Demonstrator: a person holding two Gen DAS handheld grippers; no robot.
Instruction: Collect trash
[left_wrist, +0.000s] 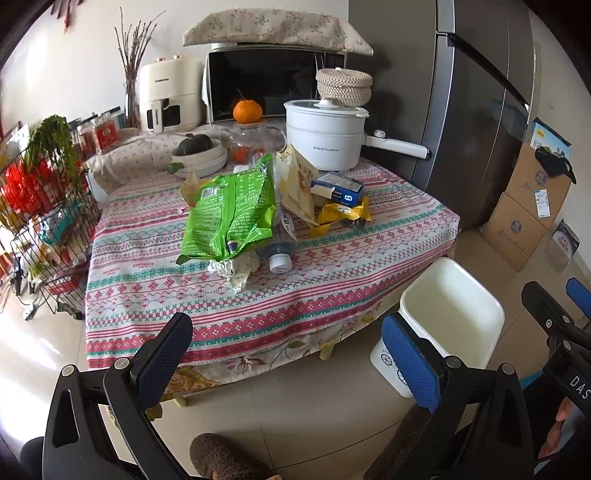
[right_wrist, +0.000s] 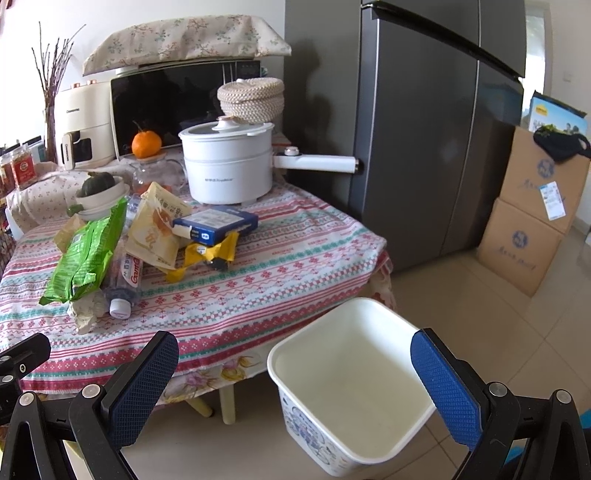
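Nothing appears collected: the white bin (right_wrist: 351, 387) on the floor beside the counter (left_wrist: 332, 266) looks empty, the wrappers, green bag (left_wrist: 232, 210) and bottle (left_wrist: 279, 254) lie heaped on the counter, and the left gripper (left_wrist: 291, 358) and right gripper (right_wrist: 295, 380) hang spread apart, holding nothing.

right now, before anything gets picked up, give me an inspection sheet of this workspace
Surface: table under a patterned cloth.
Job's things: green bag, plastic bottle, crumpled paper, yellow pouch, blue box and yellow wrapper in a pile; white bin on the floor beside the table, looks empty.
Clutter: white pot, woven basket, orange, bowls.
Grippers: left gripper and right gripper open, holding nothing.
Cables: nothing seen.
Surroundings: fridge, microwave, cardboard boxes.
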